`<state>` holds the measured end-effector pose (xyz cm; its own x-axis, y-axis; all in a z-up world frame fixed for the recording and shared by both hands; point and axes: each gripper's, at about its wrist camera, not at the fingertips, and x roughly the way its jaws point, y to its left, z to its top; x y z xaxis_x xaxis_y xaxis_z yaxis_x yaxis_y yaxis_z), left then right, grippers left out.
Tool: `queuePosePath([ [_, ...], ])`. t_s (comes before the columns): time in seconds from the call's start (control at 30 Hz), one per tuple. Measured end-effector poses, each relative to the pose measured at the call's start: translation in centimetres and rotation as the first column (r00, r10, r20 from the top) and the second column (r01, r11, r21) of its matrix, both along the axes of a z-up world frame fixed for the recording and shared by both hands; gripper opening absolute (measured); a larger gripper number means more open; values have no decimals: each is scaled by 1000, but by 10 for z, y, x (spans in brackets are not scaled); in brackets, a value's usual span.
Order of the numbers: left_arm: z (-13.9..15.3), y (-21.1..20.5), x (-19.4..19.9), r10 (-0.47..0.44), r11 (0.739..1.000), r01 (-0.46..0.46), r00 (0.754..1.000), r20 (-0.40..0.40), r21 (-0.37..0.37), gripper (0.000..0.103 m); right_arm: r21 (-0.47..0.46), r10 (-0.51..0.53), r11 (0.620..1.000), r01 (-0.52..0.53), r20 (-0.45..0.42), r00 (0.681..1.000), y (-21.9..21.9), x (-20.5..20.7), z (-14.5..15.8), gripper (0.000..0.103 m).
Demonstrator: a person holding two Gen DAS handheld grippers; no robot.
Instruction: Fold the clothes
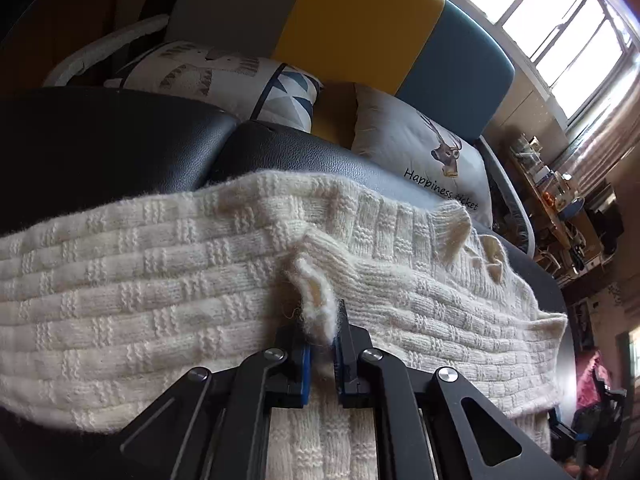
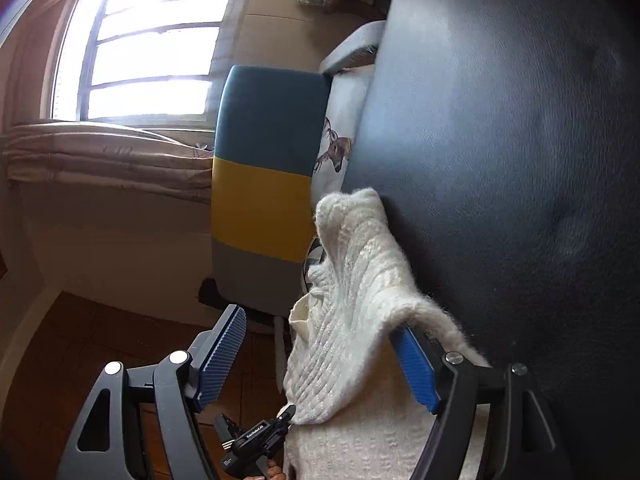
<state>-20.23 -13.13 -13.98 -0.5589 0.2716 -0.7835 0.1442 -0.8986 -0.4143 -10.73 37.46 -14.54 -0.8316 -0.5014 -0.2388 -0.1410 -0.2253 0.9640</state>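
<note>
A black leather surface [image 1: 100, 148] is filling the upper left of the left wrist view, with patterned cushions [image 1: 224, 76] and a deer-print cushion [image 1: 424, 148] lying behind it against a grey, yellow and blue panel [image 1: 360, 24]. A barred window [image 1: 560, 28] is glowing in the upper right of the frame. A cream knitted sweater [image 1: 160, 288] is lying spread across the black surface, covering the middle and lower part of that view.

The left gripper [image 1: 320, 344] is reaching up from the bottom centre, its blue pads pressed nearly together and pinching a raised fold of the sweater.

In the right wrist view, the black surface [image 2: 500, 160] is taking up the right half and the window [image 2: 148, 52] the upper left. The right gripper [image 2: 320, 364] is standing spread wide at the bottom; the sweater [image 2: 352, 300] is draping over its right-hand finger [image 2: 416, 364], while the left-hand finger [image 2: 222, 356] is standing clear of the knit. The left gripper [image 2: 256, 436] is showing at the bottom centre of this frame.
</note>
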Motion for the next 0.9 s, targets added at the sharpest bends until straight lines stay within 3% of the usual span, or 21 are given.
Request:
queuePosePath([
  [0.17, 6, -5, 9, -11, 999, 13, 999, 45, -36, 15, 46, 21, 999, -26, 102, 995, 0, 19, -8, 74],
  [0.27, 16, -14, 15, 10, 995, -2, 997, 82, -98, 27, 58, 5, 998, -10, 88, 996, 3, 38, -1, 76],
  [0.37, 33, -23, 19, 46, 981, -29, 995, 84, -193, 28, 115, 27, 993, -31, 36, 999, -2, 39, 14, 76],
  [0.47, 64, -5, 15, -55, 988, 53, 998, -9, -143, 30, 151, 110, 983, -108, -2, 994, -18, 21, 22, 76],
  [0.53, 84, 29, 8, -186, 979, 179, 980, -76, -100, 36, 190, 165, 968, -163, 8, 986, -34, 9, 20, 76],
  [0.63, 105, 104, -12, -397, 917, 389, 909, -124, -83, 47, 240, 220, 945, -222, 37, 975, -53, -4, 14, 76],
  [0.73, 112, 184, -36, -587, 810, 584, 800, -124, -59, 51, 291, 240, 928, -233, 11, 971, -60, -8, 15, 76],
  [0.83, 113, 254, -59, -712, 702, 706, 693, -116, -91, 56, 302, 251, 923, -239, -2, 968, -60, -8, 13, 76],
  [0.9, 106, 288, -76, -763, 646, 759, 640, -90, -77, 60, 298, 256, 924, -241, -14, 966, -57, -5, 9, 74],
])
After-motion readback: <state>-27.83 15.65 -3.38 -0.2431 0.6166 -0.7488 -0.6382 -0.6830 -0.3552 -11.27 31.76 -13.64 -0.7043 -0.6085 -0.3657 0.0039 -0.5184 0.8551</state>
